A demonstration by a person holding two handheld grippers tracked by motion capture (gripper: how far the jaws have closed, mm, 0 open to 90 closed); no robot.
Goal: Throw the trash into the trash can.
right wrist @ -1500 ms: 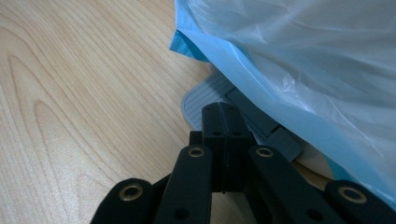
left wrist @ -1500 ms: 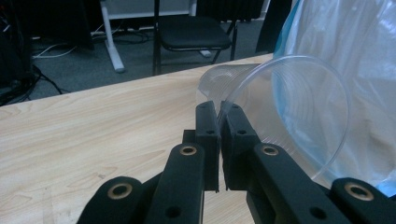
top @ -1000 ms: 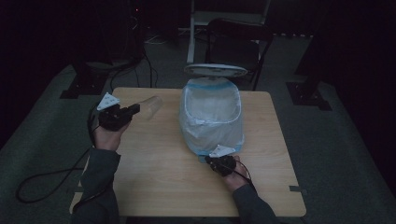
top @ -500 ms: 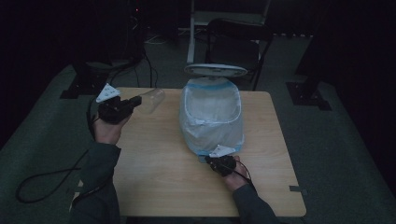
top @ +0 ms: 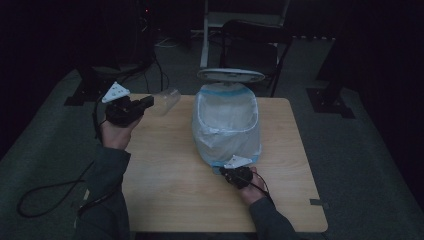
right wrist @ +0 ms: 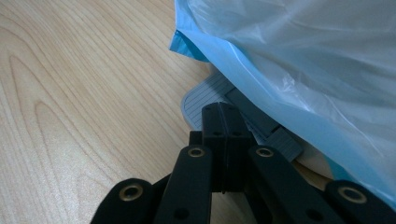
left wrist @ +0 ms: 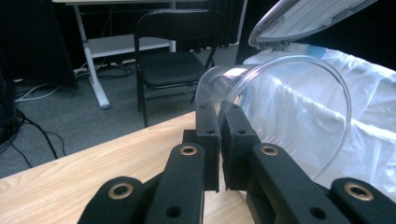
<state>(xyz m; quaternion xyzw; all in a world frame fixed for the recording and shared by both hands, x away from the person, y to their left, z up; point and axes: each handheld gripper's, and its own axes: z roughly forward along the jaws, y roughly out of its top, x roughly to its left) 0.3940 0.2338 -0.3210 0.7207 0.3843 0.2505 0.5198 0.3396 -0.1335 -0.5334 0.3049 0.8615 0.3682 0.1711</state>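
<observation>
A clear plastic cup (top: 167, 98) (left wrist: 289, 107) hangs on its side above the table's far left corner, mouth toward me in the left gripper view. My left gripper (top: 149, 103) (left wrist: 219, 109) is shut on the cup's rim wall. A small pedal bin (top: 227, 125) lined with a pale blue bag (right wrist: 303, 60) stands mid-table, its lid (top: 230, 75) (left wrist: 308, 16) raised. My right gripper (top: 227, 171) (right wrist: 223, 112) is shut with nothing between its jaws. Its tips rest on the bin's grey ribbed pedal (right wrist: 198, 105) at the near side.
The wooden table (top: 170, 185) has bare room in front of and to the left of the bin. A black folding chair (left wrist: 173, 51) and a white desk frame stand on the grey carpet beyond the far edge. A cable trails off the left side.
My left hand has lifted the cup a little higher above the table's far left corner. The right hand, the bin and its raised lid have stayed put.
</observation>
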